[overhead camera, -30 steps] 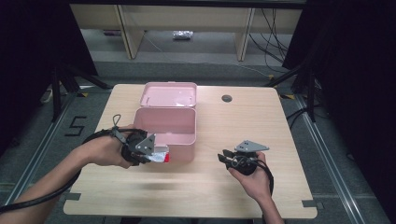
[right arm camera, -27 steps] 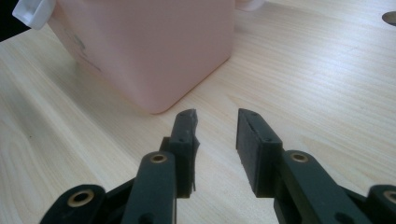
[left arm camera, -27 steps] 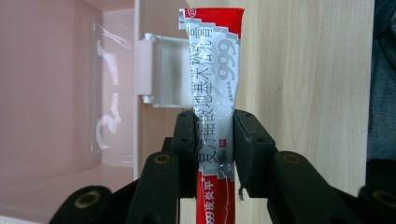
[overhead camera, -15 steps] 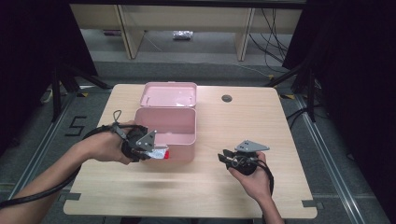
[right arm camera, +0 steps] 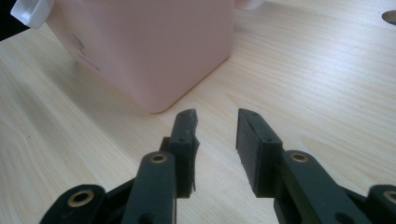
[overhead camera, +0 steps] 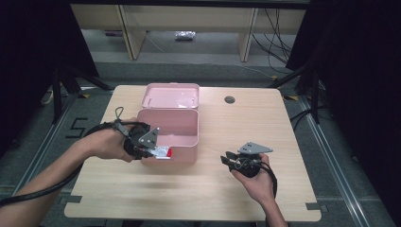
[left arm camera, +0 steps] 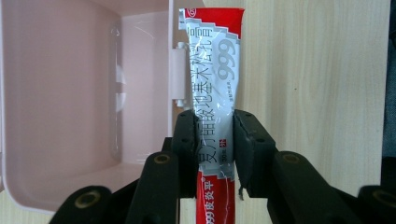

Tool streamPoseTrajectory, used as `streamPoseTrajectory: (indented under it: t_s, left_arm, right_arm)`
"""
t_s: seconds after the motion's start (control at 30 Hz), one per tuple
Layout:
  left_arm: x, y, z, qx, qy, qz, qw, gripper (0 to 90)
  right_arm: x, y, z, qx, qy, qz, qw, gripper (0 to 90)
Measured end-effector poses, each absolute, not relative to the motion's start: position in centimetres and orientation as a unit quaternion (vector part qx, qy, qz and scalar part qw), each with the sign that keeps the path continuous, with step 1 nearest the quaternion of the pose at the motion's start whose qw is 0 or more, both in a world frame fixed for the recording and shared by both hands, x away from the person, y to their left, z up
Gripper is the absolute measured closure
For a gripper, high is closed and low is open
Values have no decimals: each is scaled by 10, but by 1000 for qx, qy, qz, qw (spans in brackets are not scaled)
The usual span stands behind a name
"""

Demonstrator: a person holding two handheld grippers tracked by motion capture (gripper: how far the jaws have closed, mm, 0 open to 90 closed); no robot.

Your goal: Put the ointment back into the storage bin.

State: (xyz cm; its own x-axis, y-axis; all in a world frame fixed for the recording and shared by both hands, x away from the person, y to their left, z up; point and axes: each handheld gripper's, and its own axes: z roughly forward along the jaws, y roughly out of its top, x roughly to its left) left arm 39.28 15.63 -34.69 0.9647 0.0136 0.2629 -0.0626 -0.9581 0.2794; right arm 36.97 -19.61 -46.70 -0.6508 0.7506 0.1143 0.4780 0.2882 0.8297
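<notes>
Over the pink box's [overhead camera: 168, 135] near rim, left claw [left arm camera: 214, 140] clamps the tube [left arm camera: 212, 84]
Barely shifted boxward since a second ago; right claw [right arm camera: 216, 135] gapes empty over bare surface [overhead camera: 283, 123], nothing crowding it.

The left hand-held gripper [overhead camera: 150, 147], clamped on the red and white tube [overhead camera: 163, 152], has drifted slightly up and to the right in the high view, from the lower left corner of the pink box [overhead camera: 182, 142] to its front rim, so the tube now lies partly over the rim.
</notes>
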Motion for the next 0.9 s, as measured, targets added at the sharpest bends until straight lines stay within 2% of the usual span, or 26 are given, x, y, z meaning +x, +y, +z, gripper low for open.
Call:
streamPoseTrajectory:
  t_s: [0.6,0.67,0.9]
  left_arm:
    - [406,155,-338,980,-13,140,141,713]
    - [408,155,-337,980,-10,140,142,713]
    - [415,153,-335,980,-12,143,141,713]
  right_arm:
    - [370,-197,-467,388,790,449,154,688]
    - [369,-195,-469,397,782,460,140,688]
    - [370,-196,-469,391,785,457,150,688]
